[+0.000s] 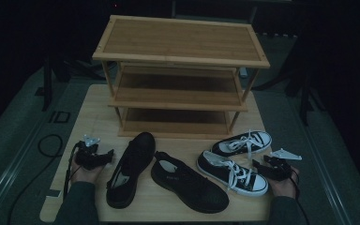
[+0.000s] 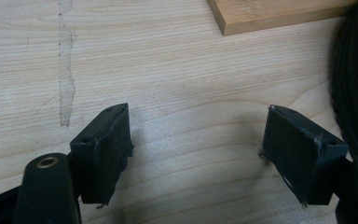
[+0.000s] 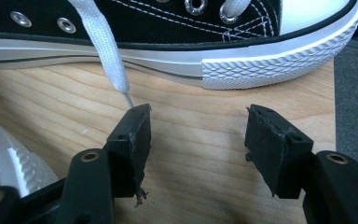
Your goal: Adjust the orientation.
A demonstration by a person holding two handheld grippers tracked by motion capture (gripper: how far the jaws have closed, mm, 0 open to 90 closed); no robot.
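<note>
We had four shoes lined up along the near edge of the counter (image 1: 89,117), in front of the three-tier shoe rack (image 1: 180,70) standing at its far edge. Both claws rested empty with their jaws spread: the left claw (image 2: 196,154) near the left edge beside the black slip-on shoe (image 1: 131,168), the right claw (image 3: 196,149) at the near right corner.

The right claw faced the toe of the far canvas sneaker (image 3: 177,37), with the near canvas sneaker (image 1: 232,172) just beside it and a loose white lace (image 3: 105,51) dangling toward one jaw. We judged the step to be picking up a sneaker for the rack. We thought it best to grip the firm heel collar or side wall, not the lace or rubber toe cap, then lift level and clear the neighbouring black mesh shoe (image 1: 190,180).
</note>
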